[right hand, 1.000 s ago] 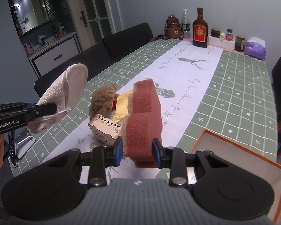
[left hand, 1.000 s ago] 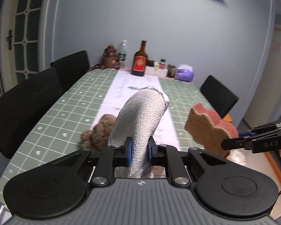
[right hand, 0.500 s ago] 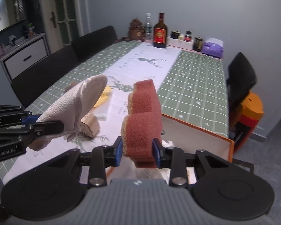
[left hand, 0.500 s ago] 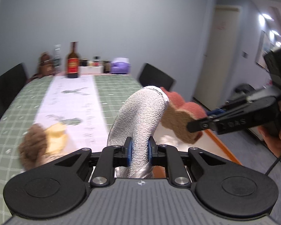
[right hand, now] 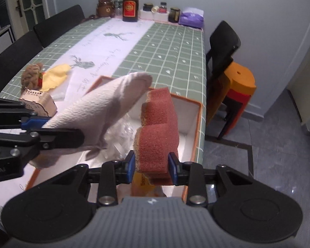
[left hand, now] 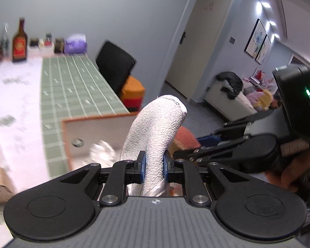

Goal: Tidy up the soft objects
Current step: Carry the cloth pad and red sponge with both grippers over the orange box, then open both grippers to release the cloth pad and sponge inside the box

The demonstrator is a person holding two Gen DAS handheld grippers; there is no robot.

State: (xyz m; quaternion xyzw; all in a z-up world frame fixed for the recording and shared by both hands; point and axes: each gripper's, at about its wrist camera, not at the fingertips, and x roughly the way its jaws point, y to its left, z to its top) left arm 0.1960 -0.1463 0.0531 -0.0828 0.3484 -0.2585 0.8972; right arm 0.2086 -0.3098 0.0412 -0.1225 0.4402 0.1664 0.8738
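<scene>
My left gripper (left hand: 154,170) is shut on a white textured mitt (left hand: 157,136), which sticks up and forward; the mitt also shows in the right wrist view (right hand: 101,113), held over the orange-rimmed white box (right hand: 193,144). My right gripper (right hand: 152,168) is shut on a red-brown scalloped sponge (right hand: 158,132) and holds it above the box's near right part. In the left wrist view the box (left hand: 97,124) lies behind the mitt, with the sponge (left hand: 186,138) partly hidden and the right gripper at the right. Crumpled clear plastic (right hand: 122,140) lies inside the box.
On the green checked tablecloth (right hand: 167,47) left of the box lie a brown plush toy (right hand: 32,77), a yellow cloth (right hand: 55,76) and a small perforated cardboard box (right hand: 38,101). Bottles and jars (right hand: 130,2) stand at the far end. Black chairs and stacked orange stools (right hand: 235,86) flank the table.
Both grippers have swung right, carrying mitt and sponge from beside the box to above it. Their grips are unchanged.
</scene>
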